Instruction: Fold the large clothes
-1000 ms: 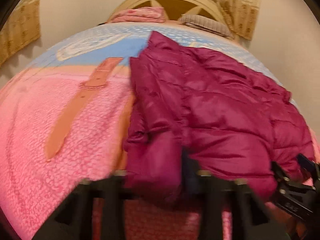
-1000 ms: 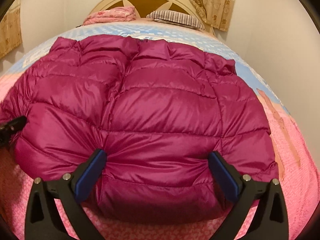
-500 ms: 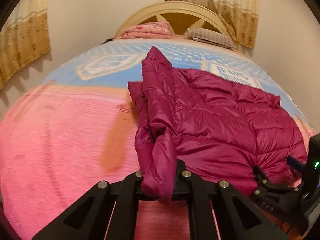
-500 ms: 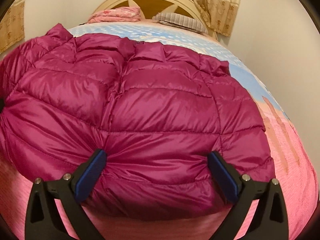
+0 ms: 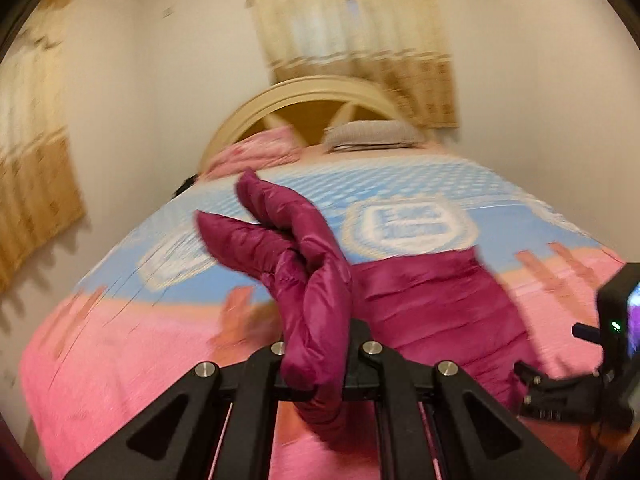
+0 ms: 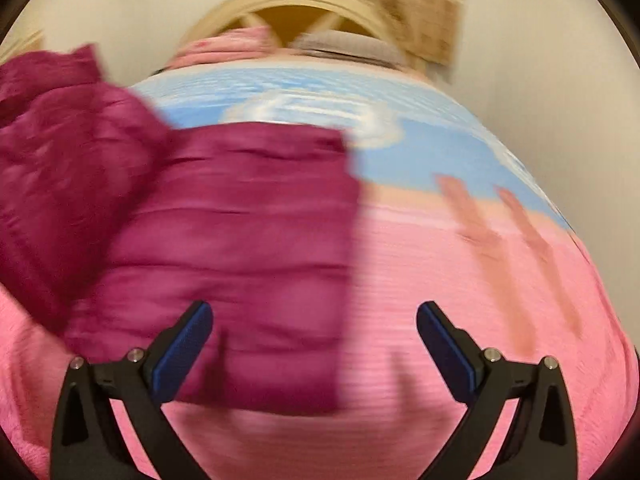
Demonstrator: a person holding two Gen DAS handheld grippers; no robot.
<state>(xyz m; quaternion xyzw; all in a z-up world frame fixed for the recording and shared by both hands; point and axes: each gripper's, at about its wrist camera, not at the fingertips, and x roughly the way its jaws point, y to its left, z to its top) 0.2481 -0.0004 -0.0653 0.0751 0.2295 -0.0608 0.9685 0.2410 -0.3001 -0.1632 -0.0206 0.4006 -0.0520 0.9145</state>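
A magenta puffer jacket [image 5: 432,312] lies on the pink and blue bed cover [image 5: 120,360]. My left gripper [image 5: 318,356] is shut on a fold of the jacket's edge and holds it up off the bed, so the fabric rises in a ridge. In the right wrist view the jacket [image 6: 240,248] fills the left and middle, blurred, its left part lifted high. My right gripper [image 6: 314,344] stands open just above the jacket's near edge, its blue pads [image 6: 184,348] wide apart and pressing on nothing. The right gripper [image 5: 568,384] also shows at the left wrist view's right edge.
A cream arched headboard [image 5: 304,100] stands at the far end with a pink pillow [image 5: 256,152] and a striped pillow [image 5: 372,132]. Beige curtains [image 5: 352,24] hang behind, and another curtain [image 5: 32,160] on the left wall. The cover [image 6: 480,288] lies bare to the jacket's right.
My left gripper has closed on the jacket's edge and risen with it, pulling the fabric up. The right gripper stayed open; in its view the jacket has shifted left.
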